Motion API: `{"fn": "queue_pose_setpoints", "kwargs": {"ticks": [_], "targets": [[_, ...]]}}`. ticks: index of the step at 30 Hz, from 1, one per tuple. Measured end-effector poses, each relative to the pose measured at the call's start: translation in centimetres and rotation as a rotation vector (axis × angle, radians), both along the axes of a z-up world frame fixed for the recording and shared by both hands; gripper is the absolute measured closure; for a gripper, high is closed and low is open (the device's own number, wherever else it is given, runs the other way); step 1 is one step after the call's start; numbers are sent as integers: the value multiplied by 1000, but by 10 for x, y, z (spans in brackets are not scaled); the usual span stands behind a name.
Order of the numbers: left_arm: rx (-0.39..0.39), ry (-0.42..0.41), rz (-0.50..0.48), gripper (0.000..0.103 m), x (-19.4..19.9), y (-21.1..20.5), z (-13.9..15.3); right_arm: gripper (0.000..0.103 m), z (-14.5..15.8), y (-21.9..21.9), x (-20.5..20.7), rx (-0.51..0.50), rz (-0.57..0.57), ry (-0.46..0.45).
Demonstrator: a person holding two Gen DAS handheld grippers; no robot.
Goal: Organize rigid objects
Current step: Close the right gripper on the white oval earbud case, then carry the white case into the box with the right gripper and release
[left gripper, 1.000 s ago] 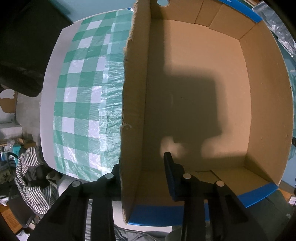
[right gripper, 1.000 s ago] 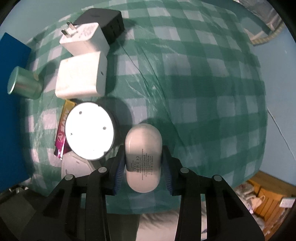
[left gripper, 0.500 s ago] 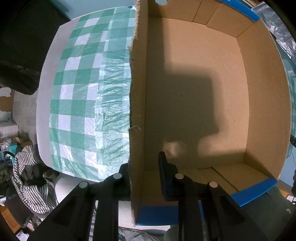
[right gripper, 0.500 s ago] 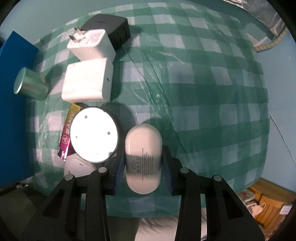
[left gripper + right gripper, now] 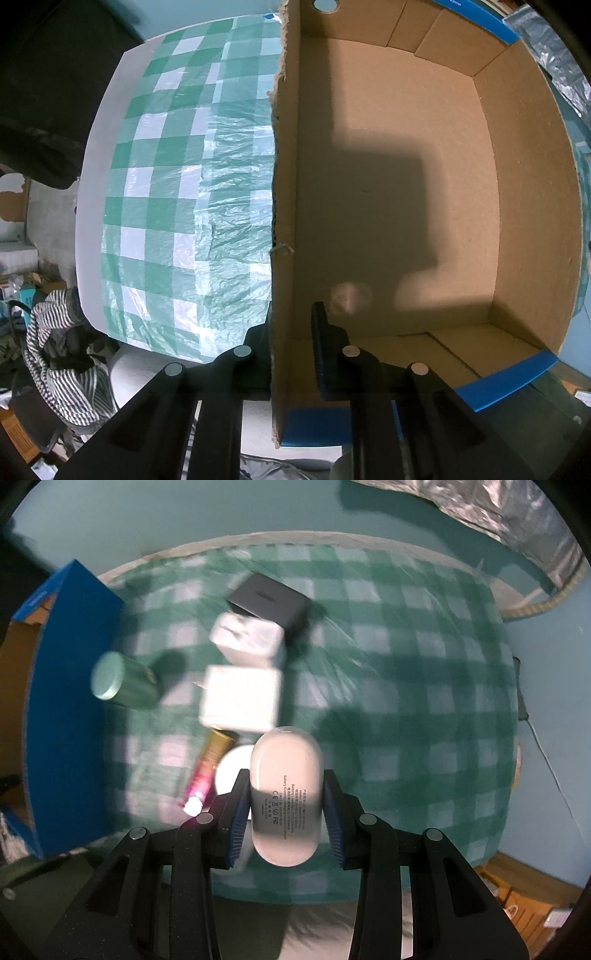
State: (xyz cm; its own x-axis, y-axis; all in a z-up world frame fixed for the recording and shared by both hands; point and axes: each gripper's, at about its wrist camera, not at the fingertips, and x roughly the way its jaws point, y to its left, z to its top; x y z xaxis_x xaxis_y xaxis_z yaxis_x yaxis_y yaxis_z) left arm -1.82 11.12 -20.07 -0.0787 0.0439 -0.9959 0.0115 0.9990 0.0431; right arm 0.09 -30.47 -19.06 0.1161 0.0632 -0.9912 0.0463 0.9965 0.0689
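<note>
1. Left wrist view: the left tool (image 5: 290, 332) is clamping nearly closed on the left wall of the cardboard box (image 5: 286, 206), one finger on each side; the box is sitting on the checkered bench (image 5: 177, 177).
2. Right wrist view: the right tool (image 5: 284, 808) is gripping the white power bank (image 5: 285, 775) between both pads, above the white charger (image 5: 240, 698), black adapter (image 5: 269, 602) and green cylinder (image 5: 118, 683).

1. The white oval case (image 5: 284, 794) is sitting printed-side up, raised above the checked cloth (image 5: 406, 701).
2. The black box (image 5: 269, 600) is lying farthest from the case, with two white chargers (image 5: 249, 644) (image 5: 240, 696) lying between.
3. The green cylinder (image 5: 118, 683) is lying on its side beside the cardboard box (image 5: 406, 184).
4. The pink-gold tube (image 5: 208, 771) is lying just left of the case.
</note>
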Motion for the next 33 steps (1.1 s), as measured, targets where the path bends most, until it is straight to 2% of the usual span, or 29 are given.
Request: {"fn": "queue_pose_setpoints", "kwargs": {"ticks": [14, 26, 33], "targets": [[8, -12, -12, 88, -1, 11, -2, 66, 52, 85, 55, 89, 223, -86], [16, -8, -30, 88, -1, 7, -4, 66, 70, 171, 109, 88, 444, -135], [14, -6, -31, 88, 0, 5, -3, 66, 65, 206, 131, 80, 524, -126]]}}
